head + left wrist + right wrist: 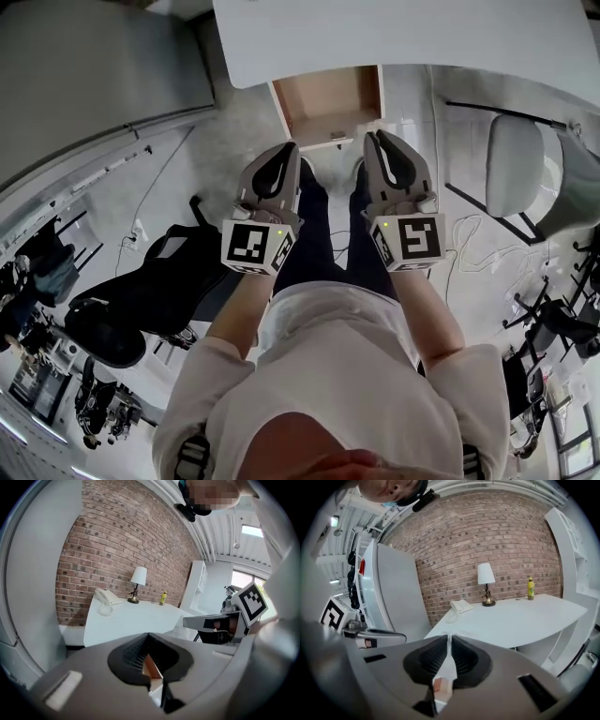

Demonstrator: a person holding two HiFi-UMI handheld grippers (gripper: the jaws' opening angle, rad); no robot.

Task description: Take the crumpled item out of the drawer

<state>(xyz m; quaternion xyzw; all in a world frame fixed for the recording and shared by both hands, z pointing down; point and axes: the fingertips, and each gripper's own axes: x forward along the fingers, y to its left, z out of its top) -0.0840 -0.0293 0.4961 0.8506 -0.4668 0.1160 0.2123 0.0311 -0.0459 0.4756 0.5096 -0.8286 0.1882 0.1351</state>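
The head view looks steeply down on the drawer (328, 101). Both gripper views look across the desk (126, 618) at the same brick wall (117, 541).

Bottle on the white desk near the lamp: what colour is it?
The bottle is yellow; it shows best in the right gripper view.

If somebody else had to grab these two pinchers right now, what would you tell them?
The left gripper has its jaws together, with nothing in them.
The right gripper also has its jaws together and is empty.
Both are held side by side just short of the drawer, which stands open under the white desk.
Done: the drawer is open.
The part of it that shows is bare wood; no crumpled item shows in any view.
Left: look deeper in, find the item, grip it and lift it out.
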